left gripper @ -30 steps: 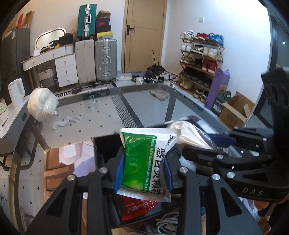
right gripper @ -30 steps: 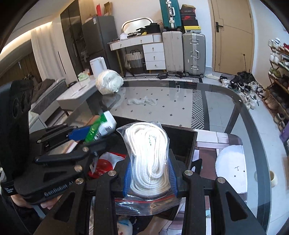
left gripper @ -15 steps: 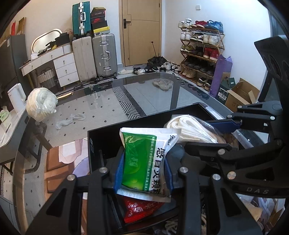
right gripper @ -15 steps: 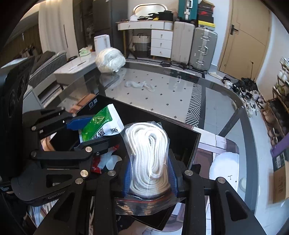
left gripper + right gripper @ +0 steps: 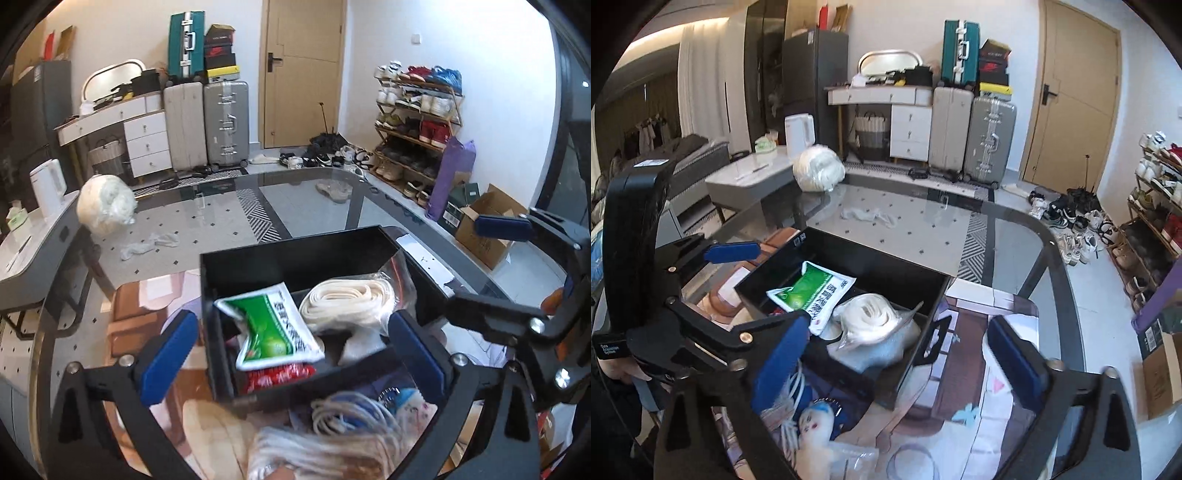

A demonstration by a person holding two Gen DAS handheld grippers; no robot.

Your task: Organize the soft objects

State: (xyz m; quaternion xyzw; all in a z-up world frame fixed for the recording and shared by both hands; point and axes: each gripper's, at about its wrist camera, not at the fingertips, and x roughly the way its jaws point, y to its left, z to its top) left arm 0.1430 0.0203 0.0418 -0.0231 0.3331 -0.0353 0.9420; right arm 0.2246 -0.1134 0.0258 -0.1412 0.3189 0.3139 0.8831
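Now green sachet (image 5: pixel 275 326), bagged white rope (image 5: pixel 347 301), inside black bin (image 5: pixel 295 254)

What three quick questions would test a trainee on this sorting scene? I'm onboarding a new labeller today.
1. True or false: the left gripper is clamped on the green sachet.
2. Where does the bagged white rope lie? A) on the glass table B) in the black box C) in the right gripper
3. Fill in: under the green sachet shows a ___ packet.

Key: 1 false, both grippers are open; 2 B; 3 red.
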